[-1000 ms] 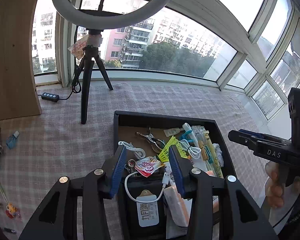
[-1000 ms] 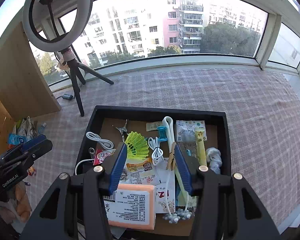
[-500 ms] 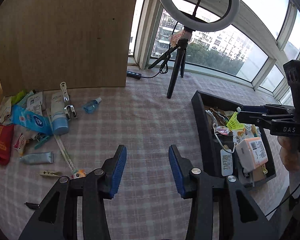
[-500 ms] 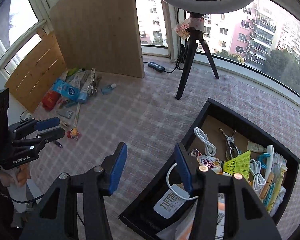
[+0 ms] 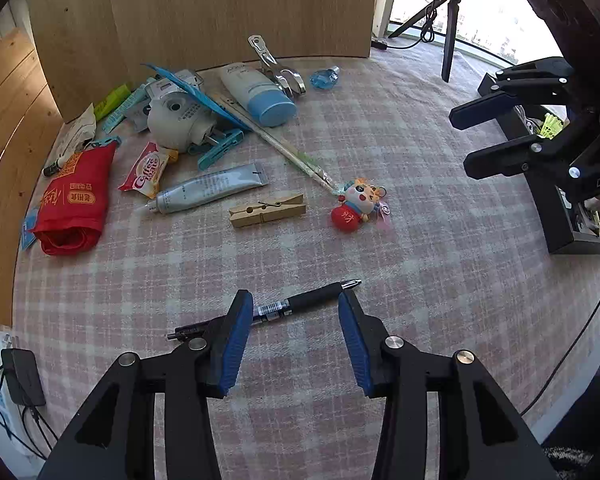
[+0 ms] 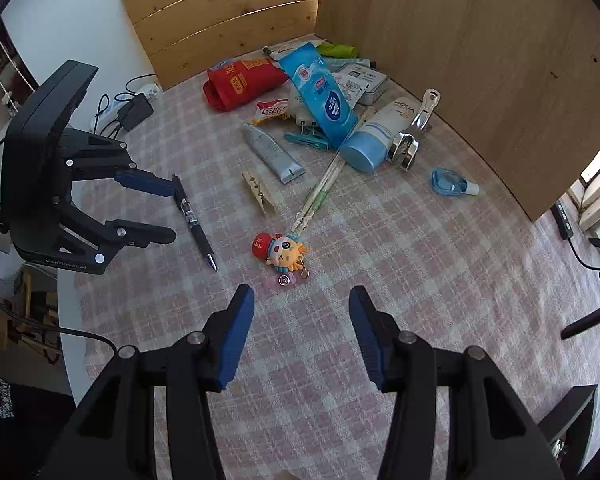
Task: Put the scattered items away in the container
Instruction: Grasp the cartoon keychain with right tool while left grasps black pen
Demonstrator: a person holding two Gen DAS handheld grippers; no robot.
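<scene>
Both tongs spread and empty above the checked counter [image 5: 440, 200], the left tongs [image 5: 296, 320] straddling a black ballpoint pen [image 5: 296, 305].

Risks: the thin pen, lying slantwise across the left tongs' gap, may roll or pivot out as they clench; the right tongs [image 6: 300, 320], nearest the cartoon-figure keychain [image 6: 280, 252], could drag its small charm. The black rectangular tray [image 5: 556, 216] stands well apart at the right edge; 1 yellow-green item [image 5: 553, 125] shows inside, the rest indistinct.

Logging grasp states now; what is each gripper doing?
Left gripper: open, empty, jaws astride the black pen.
Right gripper: open, empty.
</scene>
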